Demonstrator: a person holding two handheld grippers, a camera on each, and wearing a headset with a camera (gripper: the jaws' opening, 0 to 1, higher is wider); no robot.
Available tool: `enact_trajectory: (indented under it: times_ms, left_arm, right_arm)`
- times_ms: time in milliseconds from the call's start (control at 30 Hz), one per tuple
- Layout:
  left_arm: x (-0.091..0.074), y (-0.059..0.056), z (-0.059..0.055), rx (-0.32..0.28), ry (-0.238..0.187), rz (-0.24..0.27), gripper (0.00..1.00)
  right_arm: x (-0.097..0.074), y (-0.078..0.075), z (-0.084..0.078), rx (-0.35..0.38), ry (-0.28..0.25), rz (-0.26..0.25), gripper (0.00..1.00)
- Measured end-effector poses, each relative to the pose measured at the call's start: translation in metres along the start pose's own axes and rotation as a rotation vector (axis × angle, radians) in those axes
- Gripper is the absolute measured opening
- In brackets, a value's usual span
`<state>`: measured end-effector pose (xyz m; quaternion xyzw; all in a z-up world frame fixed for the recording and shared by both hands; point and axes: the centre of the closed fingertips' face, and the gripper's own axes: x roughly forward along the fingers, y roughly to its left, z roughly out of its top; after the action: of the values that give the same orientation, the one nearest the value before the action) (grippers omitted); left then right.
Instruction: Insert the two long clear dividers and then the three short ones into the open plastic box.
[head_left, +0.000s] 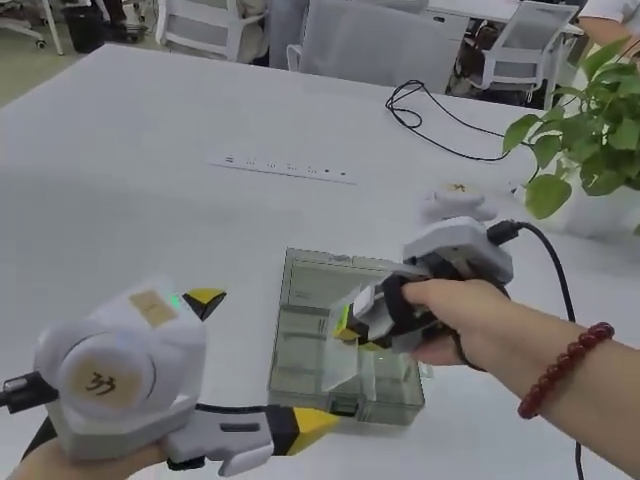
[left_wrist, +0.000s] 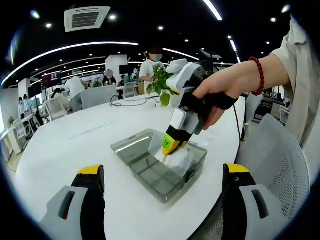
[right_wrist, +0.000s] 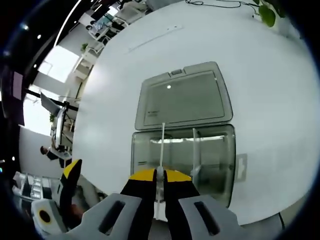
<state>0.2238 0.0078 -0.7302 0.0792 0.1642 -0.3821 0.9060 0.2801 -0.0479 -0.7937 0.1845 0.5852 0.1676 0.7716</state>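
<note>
The open clear plastic box (head_left: 398, 404) lies on the white table, its lid (right_wrist: 182, 97) folded flat behind it. My right gripper (head_left: 347, 326) hovers over the box's near half, shut on a long clear divider (head_left: 346, 366) that hangs down into the tray. In the right gripper view that divider (right_wrist: 162, 142) is edge-on between the yellow tips of the right gripper (right_wrist: 158, 175), and a second divider (right_wrist: 194, 150) stands in the tray beside it. My left gripper (head_left: 262, 360) is open at the box's near left, holding nothing. The left gripper view has the box (left_wrist: 130, 150) beyond its spread jaws.
A white power strip (head_left: 285, 167) lies farther back on the table. A black cable (head_left: 440, 115) and a green plant (head_left: 590, 130) are at the back right. A small clear piece (right_wrist: 241, 161) lies on the table right of the box. Chairs ring the table.
</note>
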Motion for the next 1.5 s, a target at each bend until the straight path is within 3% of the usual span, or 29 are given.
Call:
enact_trajectory:
  times_ms: [367, 833, 1067, 1500]
  left_arm:
    - [0.0, -0.005, 0.004, 0.005, -0.022, -0.014, 1.0]
    - [-0.002, 0.0, 0.004, -0.007, -0.02, -0.001, 0.99]
    - [-0.003, 0.0, 0.006, -0.014, -0.026, 0.003, 0.98]
    - [-0.006, 0.002, 0.008, -0.004, -0.023, 0.009, 0.97]
  right_arm:
    - [0.011, -0.002, -0.004, -0.012, 0.059, -0.025, 0.06]
    - [0.016, -0.002, -0.006, -0.012, 0.091, -0.04, 0.06]
    - [0.016, 0.0, -0.006, -0.127, 0.138, -0.093, 0.06]
    - [0.02, 0.003, -0.009, -0.244, 0.171, -0.169, 0.07]
